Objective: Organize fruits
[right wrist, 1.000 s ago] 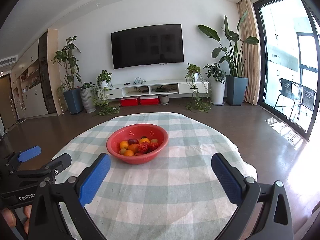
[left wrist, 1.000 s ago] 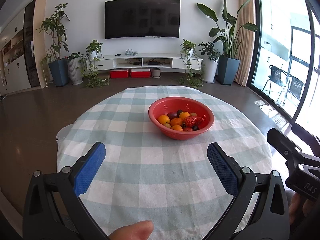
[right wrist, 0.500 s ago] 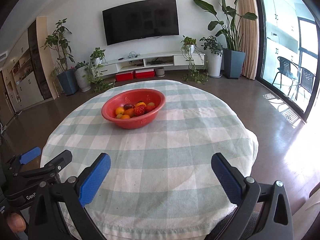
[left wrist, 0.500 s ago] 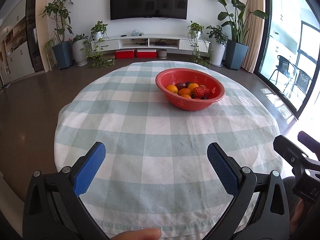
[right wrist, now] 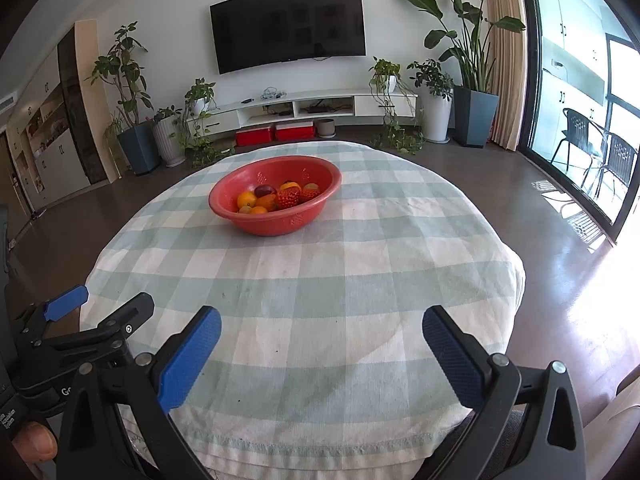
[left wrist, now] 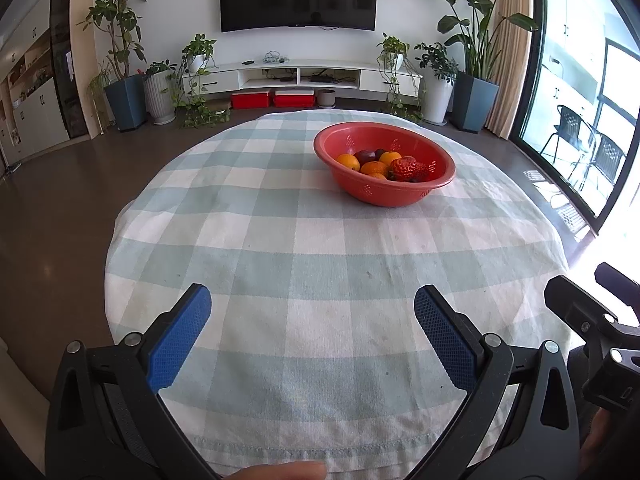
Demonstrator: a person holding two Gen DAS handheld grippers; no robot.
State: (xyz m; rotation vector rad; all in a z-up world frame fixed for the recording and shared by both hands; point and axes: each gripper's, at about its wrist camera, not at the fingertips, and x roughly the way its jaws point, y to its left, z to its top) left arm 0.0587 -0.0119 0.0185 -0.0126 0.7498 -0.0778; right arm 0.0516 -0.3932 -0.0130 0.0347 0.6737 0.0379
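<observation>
A red perforated bowl (left wrist: 438,161) (right wrist: 324,174) sits on the far half of a round table with a green-and-white checked cloth (left wrist: 312,248) (right wrist: 320,272). Inside lie several oranges (left wrist: 347,160) (right wrist: 247,199), a dark plum (left wrist: 365,156) (right wrist: 265,190) and strawberries (left wrist: 407,169) (right wrist: 289,197). My left gripper (left wrist: 313,312) hovers open over the near edge, nothing between its blue pads. My right gripper (right wrist: 322,334) is open too, above the near edge, and shows at the right in the left wrist view. The left gripper shows at the lower left in the right wrist view.
A fingertip (left wrist: 280,470) shows at the bottom of the left wrist view. Beyond the table are dark floor, a TV (right wrist: 288,26), a low white console (right wrist: 300,110), red boxes, potted plants (right wrist: 472,60) and glass doors (right wrist: 580,80) at the right.
Both grippers have risen and tilted down, backing off toward the near table edge, so more cloth shows and the bowl sits farther off. Both stay open.
</observation>
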